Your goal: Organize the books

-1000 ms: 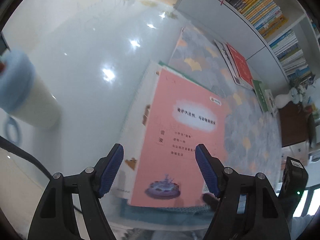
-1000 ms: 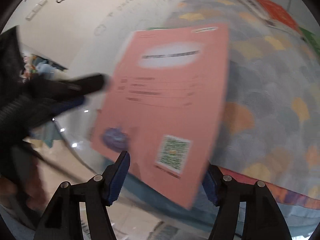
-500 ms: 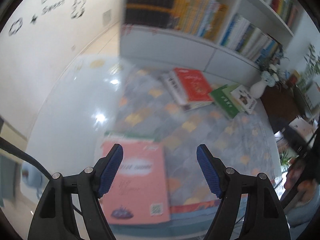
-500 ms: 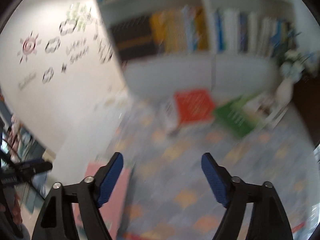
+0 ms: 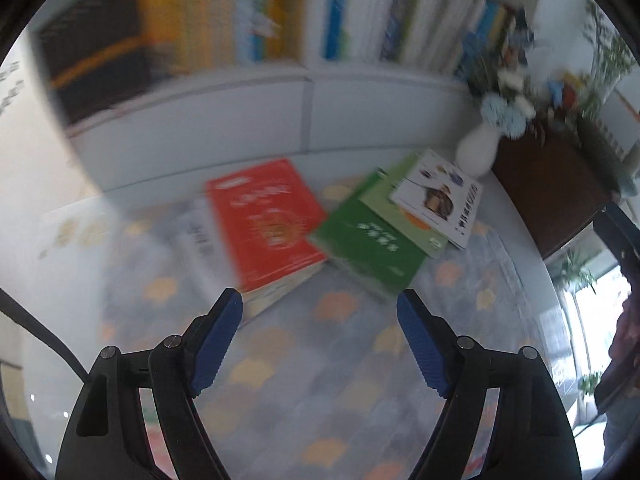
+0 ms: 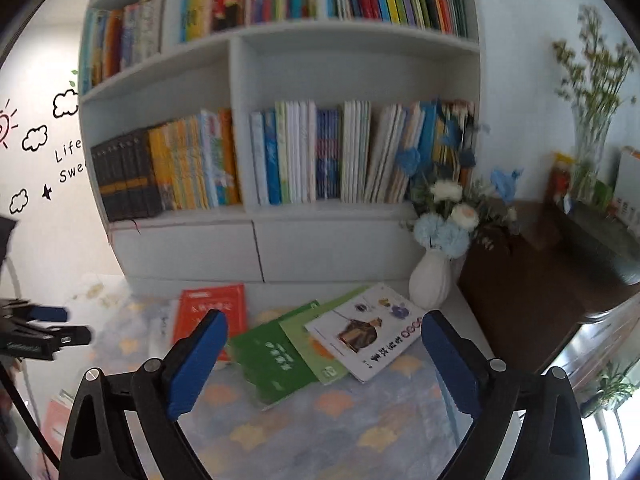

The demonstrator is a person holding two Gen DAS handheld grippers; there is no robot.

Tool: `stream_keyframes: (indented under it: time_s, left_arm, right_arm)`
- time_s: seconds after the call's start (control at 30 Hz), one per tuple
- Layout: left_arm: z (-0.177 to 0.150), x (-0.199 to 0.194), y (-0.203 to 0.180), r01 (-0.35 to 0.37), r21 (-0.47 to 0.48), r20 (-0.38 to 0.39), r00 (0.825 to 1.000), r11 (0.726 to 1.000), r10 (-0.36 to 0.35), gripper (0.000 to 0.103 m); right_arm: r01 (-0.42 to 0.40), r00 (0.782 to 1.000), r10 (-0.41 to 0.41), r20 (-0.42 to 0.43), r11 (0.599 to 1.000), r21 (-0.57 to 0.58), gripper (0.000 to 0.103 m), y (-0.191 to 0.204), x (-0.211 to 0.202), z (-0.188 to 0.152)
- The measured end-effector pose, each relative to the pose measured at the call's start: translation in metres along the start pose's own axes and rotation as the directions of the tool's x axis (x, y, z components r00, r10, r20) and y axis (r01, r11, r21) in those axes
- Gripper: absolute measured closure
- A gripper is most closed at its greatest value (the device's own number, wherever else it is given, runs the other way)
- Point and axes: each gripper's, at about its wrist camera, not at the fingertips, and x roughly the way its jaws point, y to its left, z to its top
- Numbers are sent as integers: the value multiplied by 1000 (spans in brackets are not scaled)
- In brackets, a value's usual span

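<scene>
- Left gripper [image 5: 319, 312]: jaws opening, nothing between them, above the patterned surface [image 5: 320, 380].
- Red book [image 6: 210, 312]: flat on the surface, below the bookshelf [image 6: 280, 140].
- Green book [image 6: 276, 356]: right of the red book, under a white book [image 6: 368, 330].
- Right gripper [image 6: 323, 334]: jaws opening, empty.

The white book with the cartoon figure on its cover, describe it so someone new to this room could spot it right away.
Find the white bookshelf, then the patterned cloth on the table below it. Near the white vase some books lie fanned out; the white book is on top, beside the vase, over two green books.
</scene>
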Motion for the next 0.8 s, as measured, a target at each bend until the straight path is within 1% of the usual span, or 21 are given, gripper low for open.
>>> stream_keyframes:
  time_s: [0.03,0.13,0.17,0.23,0.37,0.47,0.57,0.67,0.8]
  left_arm:
    - [10,27,-13,-5,18,-32,999,1000,6,25]
    - [27,83,-42,-28,60,-112,993,998,35,25]
    - [33,103,-53,-29,69,-132,991,997,38,25]
    - [44,128,-72,-26,81,-145,989,996,38,25]
    - [66,164,-105,-3,151,-150,988,989,26,25]
    - [81,186,-127,-22,222,-141,989,975,54,25]
    - [95,203,-143,-36,267,-132,988,963,74,25]
    - [106,216,-151,-29,287,-131,989,958,69,25]
    - [116,235,-154,-40,296,-135,987,954,84,25]
  right_arm:
    - [-19,1000,19,-20,1000,2,6,-12,16,-5]
    - [-37,997,38,-69,999,22,6,-37,58,-22]
    - [-30,996,33,-82,999,31,6,-41,66,-29]
    - [-19,994,26,-110,998,67,6,-53,86,-43]
    - [-3,987,24,-156,991,132,6,-83,122,-63]
    - [6,985,19,-172,990,141,6,-97,147,-71]
    - [11,983,17,-181,989,150,6,-106,169,-78]
    - [-3,980,37,-193,985,172,6,-111,189,-86]
    - [-14,976,56,-212,982,191,6,-111,212,-97]
